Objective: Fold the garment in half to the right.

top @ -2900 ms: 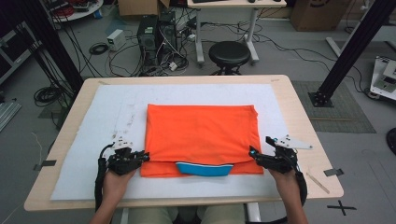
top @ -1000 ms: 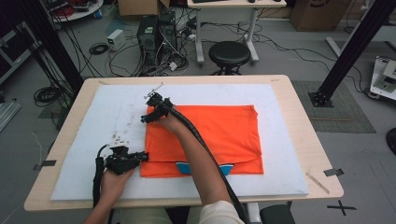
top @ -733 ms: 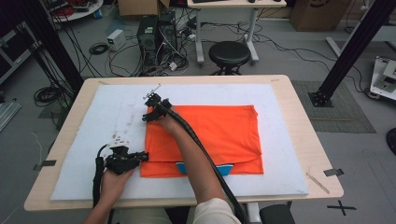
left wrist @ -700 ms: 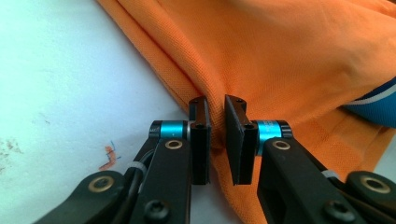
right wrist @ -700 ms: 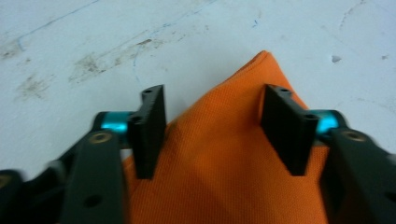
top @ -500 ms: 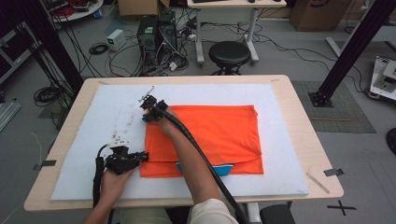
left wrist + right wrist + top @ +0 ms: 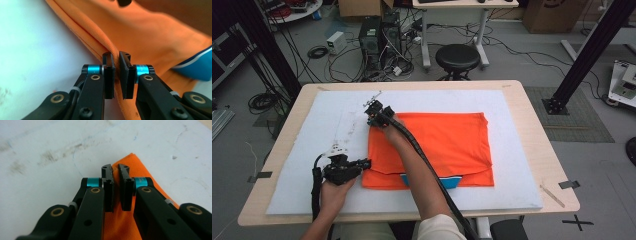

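The orange shirt lies folded on the white mat, toward the table's near edge; the left gripper pinches its near left corner; the right gripper, its jaws having just been closing, nips the far left corner; so thin a bite could slip when lifted, spoiling the fold.

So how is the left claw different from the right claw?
The left claw sits at the near left corner of the orange shirt, while the right claw is at the far left corner. The right arm crosses over the shirt to get there; the left hand stays beside it. The right claw's jaws have just been closing on the cloth. Both are shut, pinching the shirt's edge.
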Motion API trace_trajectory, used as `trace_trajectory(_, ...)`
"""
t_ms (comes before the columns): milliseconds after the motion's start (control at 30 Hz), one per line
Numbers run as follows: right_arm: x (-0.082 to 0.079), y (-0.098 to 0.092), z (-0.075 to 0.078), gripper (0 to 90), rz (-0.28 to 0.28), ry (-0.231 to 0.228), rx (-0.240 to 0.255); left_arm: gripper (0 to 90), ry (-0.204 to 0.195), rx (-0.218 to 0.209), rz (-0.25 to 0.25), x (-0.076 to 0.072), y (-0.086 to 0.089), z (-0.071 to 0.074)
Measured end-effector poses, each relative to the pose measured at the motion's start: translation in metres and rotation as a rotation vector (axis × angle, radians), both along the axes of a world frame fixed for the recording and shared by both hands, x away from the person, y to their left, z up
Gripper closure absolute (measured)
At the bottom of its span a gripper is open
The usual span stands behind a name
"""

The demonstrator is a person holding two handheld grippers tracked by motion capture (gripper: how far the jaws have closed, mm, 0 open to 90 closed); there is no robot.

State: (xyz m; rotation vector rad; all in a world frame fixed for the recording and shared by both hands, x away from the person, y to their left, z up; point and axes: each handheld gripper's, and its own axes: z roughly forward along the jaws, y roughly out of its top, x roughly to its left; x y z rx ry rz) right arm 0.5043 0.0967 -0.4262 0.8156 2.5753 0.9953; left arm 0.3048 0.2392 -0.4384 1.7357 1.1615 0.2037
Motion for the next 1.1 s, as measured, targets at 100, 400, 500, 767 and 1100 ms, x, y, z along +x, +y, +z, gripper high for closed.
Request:
trace_trajectory(100, 0.000, -0.013, 0.011, 85.1, -0.003, -0.006, 0.053, 83.1, -0.002, -0.056, -0.019, 0.001, -0.002, 0.006)
trace_trajectory(400, -0.005, -0.067, 0.036, 85.1, -0.057, -0.011, 0.149, 83.1, 0.000, -0.118, -0.122, 0.013, -0.038, 0.031)
trace_trajectory(500, -0.007, -0.085, 0.042, 85.1, -0.077, -0.022, 0.169, 83.0, 0.005, -0.132, -0.153, 0.017, -0.054, 0.040)
trace_trajectory(767, -0.011, -0.129, 0.055, 85.1, -0.134, -0.041, 0.223, 83.0, 0.003, -0.120, -0.228, 0.026, -0.099, 0.064)
trace_trajectory(1100, -0.018, -0.183, 0.065, 85.1, -0.210, -0.069, 0.264, 83.0, 0.018, -0.086, -0.303, 0.038, -0.152, 0.082)
